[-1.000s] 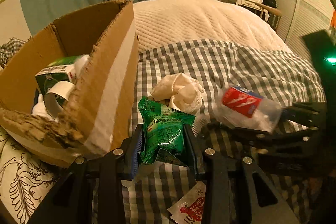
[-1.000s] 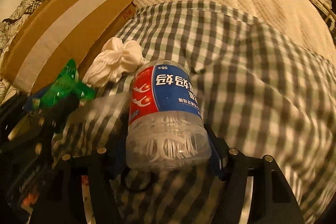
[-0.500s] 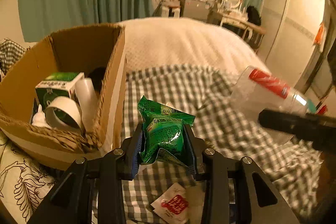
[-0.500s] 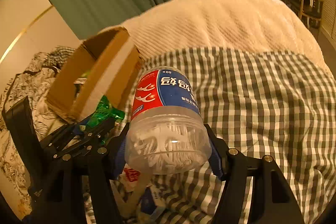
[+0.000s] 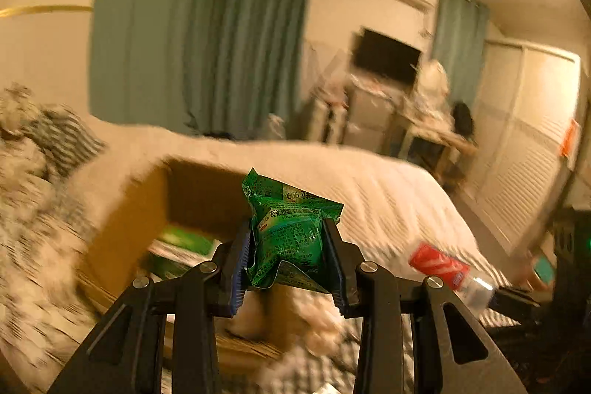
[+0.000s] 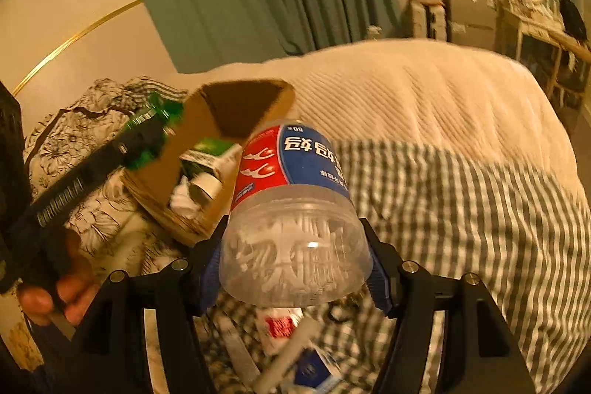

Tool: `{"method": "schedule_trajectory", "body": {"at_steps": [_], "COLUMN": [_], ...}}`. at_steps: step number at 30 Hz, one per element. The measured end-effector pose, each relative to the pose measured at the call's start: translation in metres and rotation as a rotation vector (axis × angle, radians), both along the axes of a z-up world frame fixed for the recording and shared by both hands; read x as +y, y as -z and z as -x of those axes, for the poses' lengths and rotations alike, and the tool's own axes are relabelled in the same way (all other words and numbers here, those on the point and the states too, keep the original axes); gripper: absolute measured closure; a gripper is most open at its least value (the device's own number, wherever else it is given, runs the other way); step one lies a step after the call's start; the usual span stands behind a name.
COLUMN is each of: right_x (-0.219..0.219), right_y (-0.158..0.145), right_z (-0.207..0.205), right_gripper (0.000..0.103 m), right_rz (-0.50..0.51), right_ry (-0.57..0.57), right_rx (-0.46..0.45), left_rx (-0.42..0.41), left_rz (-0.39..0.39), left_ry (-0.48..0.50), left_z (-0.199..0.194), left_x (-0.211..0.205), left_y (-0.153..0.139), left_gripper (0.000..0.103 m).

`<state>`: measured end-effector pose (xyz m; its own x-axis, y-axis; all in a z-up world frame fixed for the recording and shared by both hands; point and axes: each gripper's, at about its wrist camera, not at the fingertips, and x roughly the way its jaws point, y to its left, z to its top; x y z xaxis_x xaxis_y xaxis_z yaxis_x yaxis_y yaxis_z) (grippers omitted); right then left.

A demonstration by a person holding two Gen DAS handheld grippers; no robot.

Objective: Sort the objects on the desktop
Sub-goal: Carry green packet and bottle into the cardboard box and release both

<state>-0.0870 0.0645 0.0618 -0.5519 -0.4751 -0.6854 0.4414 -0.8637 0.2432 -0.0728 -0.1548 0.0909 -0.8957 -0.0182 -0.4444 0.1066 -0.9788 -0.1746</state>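
1. The left gripper (image 5: pixel 288 255) is clamped on a crinkled green foil sachet (image 5: pixel 290 239), its blue pads pressing the packet from both sides; the packet hangs in the air just on the near side of the cardboard box (image 5: pixel 155 209), close to its open top.
2. The right gripper (image 6: pixel 295 268) grips a clear, round plastic jar of cotton swabs (image 6: pixel 295 209) by its ribbed lower body, red-and-blue label wrapped above; the jar is held on the checked-cloth side of the cardboard box (image 6: pixel 236 109), beside it and not yet over it.
3. Judged step: both items are lifted and being carried to the box. Next, each needs to be brought over the opening and let go; the soft sachet will drop limp, while the rigid jar may roll or knock what lies inside.
4. Beneath the jar, loose small packets (image 6: pixel 284 327) lie on the checked cloth (image 6: pixel 461 209), blurred.
5. Inside the box sit a green-and-white carton (image 6: pixel 210 154) and white rounded things.
6. Beyond the box spreads a ribbed cream blanket (image 6: pixel 424 91).
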Motion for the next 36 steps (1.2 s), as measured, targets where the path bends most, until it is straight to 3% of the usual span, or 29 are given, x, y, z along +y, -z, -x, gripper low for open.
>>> {"method": "schedule_trajectory", "body": {"at_steps": [5,9,13,19,20,22,23,24,28,32,36], "right_x": [-0.047,-0.096,-0.139,-0.169,-0.171,-0.168,-0.163,-0.158,-0.128,-0.086,-0.033], "right_y": [-0.023,-0.027,-0.019,-0.005,-0.004,-0.005,-0.007,-0.011,-0.025,-0.027,-0.006], "right_z": [0.012,0.031,0.050,0.075,0.078,0.079,0.078,0.078,0.059,0.028,-0.002], "right_gripper": [0.040,0.040,0.040,0.040,0.040,0.033,0.026,0.023,0.023,0.023,0.023], "right_rz": [0.000,0.021,0.020,0.002,0.006,0.024,0.044,0.057,0.054,-0.055,-0.190], "right_ry": [-0.062,-0.114,-0.138,-0.126,-0.119,-0.110,-0.099,-0.091,-0.071,-0.050,-0.038], "right_rx": [0.052,0.060,0.040,0.003,0.002,0.010,0.015,0.019,0.056,0.093,0.053], "left_rx": [0.036,-0.002,-0.084,-0.141,-0.152,-0.163,-0.167,-0.152,-0.110,-0.128,-0.181], "left_rz": [-0.052,-0.036,-0.070,-0.017,-0.011,0.009,0.023,0.040,0.093,0.122,0.183], "left_ry": [-0.149,-0.254,-0.258,-0.254,-0.251,-0.240,-0.239,-0.245,-0.205,-0.139,-0.056], "left_z": [-0.004,0.000,0.010,0.023,0.025,0.024,0.024,0.021,0.011,0.001,-0.010], "left_x": [-0.058,-0.087,-0.100,-0.096,-0.095,-0.090,-0.087,-0.083,-0.065,-0.038,0.007], "left_y": [-0.011,0.003,0.025,0.040,0.043,0.045,0.045,0.043,0.035,0.033,0.044], "left_gripper": [0.066,0.066,0.066,0.065,0.061,0.040,0.018,0.007,0.006,0.003,0.000]}}
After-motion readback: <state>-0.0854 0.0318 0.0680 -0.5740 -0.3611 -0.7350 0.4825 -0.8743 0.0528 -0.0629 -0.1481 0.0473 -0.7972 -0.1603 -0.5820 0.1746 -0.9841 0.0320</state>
